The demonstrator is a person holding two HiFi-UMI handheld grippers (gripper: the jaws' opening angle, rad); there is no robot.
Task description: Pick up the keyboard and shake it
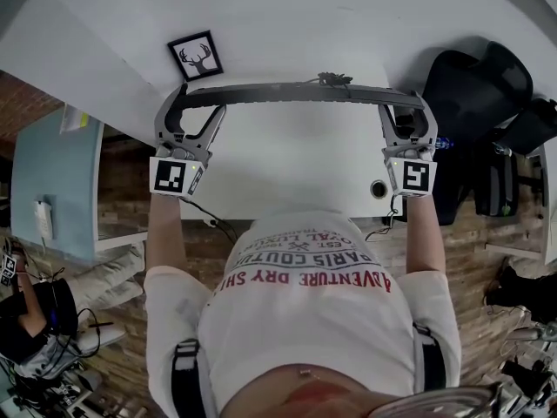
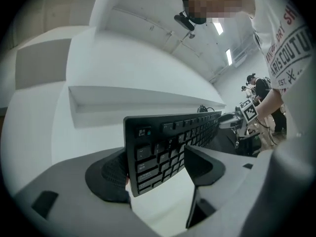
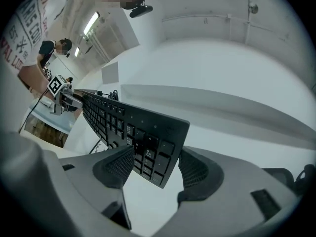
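Note:
A black keyboard (image 1: 296, 93) hangs in the air above the white desk (image 1: 287, 168), turned on edge so I see mostly its thin side in the head view. My left gripper (image 1: 185, 111) is shut on its left end, and my right gripper (image 1: 406, 114) is shut on its right end. In the left gripper view the keyboard (image 2: 165, 144) stands with its keys facing the camera, pinched between the jaws at the Esc corner. In the right gripper view the keyboard (image 3: 133, 132) runs away to the left, and the jaws clamp its near end. Its cable (image 1: 332, 79) rises at the top edge.
A small framed deer picture (image 1: 196, 57) stands at the back of the desk. A black office chair (image 1: 474, 94) stands at the right. A round cable hole (image 1: 379, 189) sits near the desk's front right edge. Another person (image 1: 26, 320) sits at lower left.

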